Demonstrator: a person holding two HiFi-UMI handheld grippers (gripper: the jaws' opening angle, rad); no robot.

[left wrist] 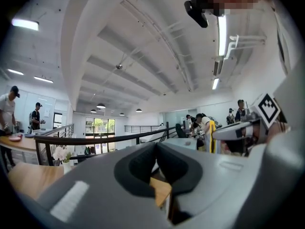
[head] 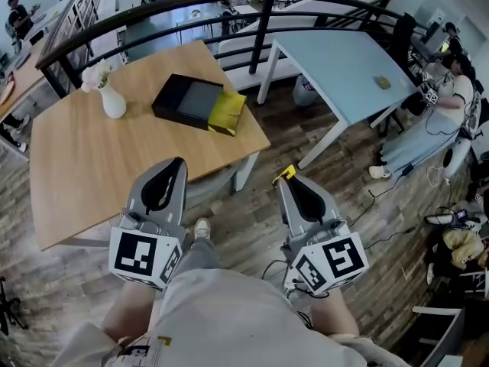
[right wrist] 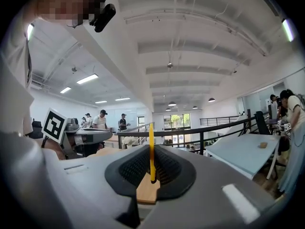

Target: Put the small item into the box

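Your right gripper (right wrist: 151, 173) pinches a thin yellow strip (right wrist: 151, 142), likely light and bendy, so grip it low; left gripper (left wrist: 156, 149) closed, empty; black box (head: 183, 102) far left

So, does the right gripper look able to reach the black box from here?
Probably yes: nothing stands between the right gripper, shut on a thin yellow strip, and the black box on the table; the vase sits well to its left.
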